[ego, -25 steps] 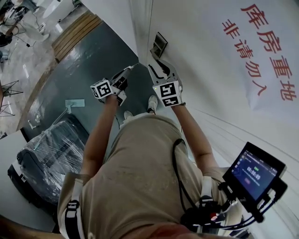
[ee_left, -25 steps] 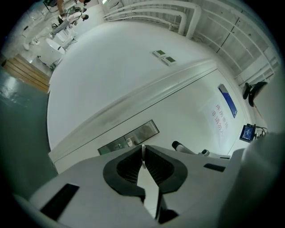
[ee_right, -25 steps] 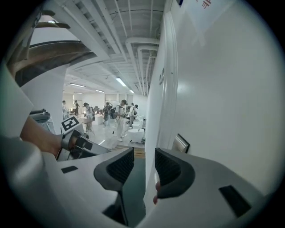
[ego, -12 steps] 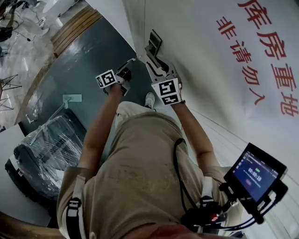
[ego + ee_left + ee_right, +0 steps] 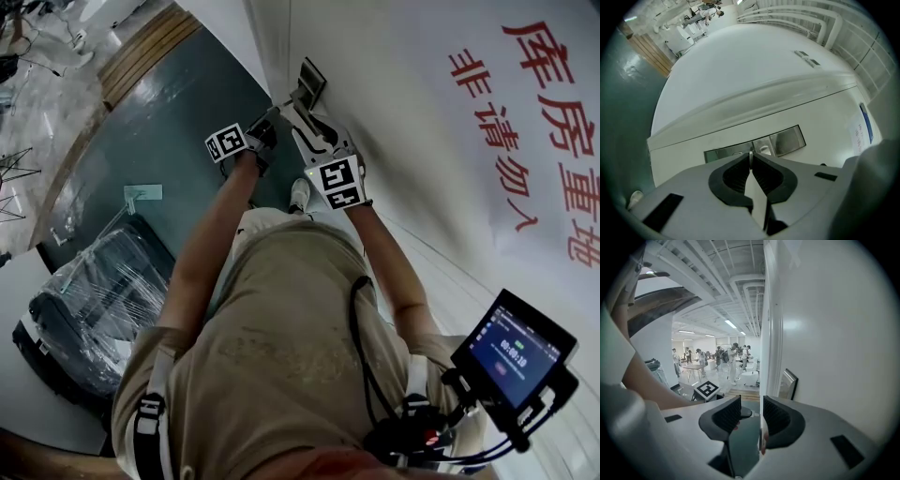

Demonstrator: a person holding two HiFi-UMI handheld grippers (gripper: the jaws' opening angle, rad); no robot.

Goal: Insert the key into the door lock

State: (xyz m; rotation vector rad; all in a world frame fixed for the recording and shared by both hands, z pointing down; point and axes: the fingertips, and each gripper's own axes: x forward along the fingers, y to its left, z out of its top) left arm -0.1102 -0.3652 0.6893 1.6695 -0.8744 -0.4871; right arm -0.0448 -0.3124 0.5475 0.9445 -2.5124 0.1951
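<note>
Pinching the key (image 5: 751, 156) between its pads, the left hand-held gripper (image 5: 270, 116) has its jaws fully together on it; only a thin metal sliver shows edge-on at the very tips; just beyond that sliver, near but apart from it, lies the metal lock plate (image 5: 780, 140) set into the narrow edge of the white door (image 5: 412, 122); the key points toward the plate's middle section, though whether it lines up with a keyhole I cannot tell. The left forearm (image 5: 202, 248) reaches straight out from the body, with the gripper roughly level and its marker cube (image 5: 228, 142) turned up toward the head camera; the right hand-held gripper (image 5: 751, 405) sits just beside it at the door, jaws apart with nothing pressed between the pads; the door's vertical edge runs through the gap, close to the pad nearer the door's face; a dark-framed plate (image 5: 788, 383) on that face stands just past the jaw; the right arm (image 5: 389, 272) extends along the door, its cube (image 5: 339, 181) facing up.
</note>
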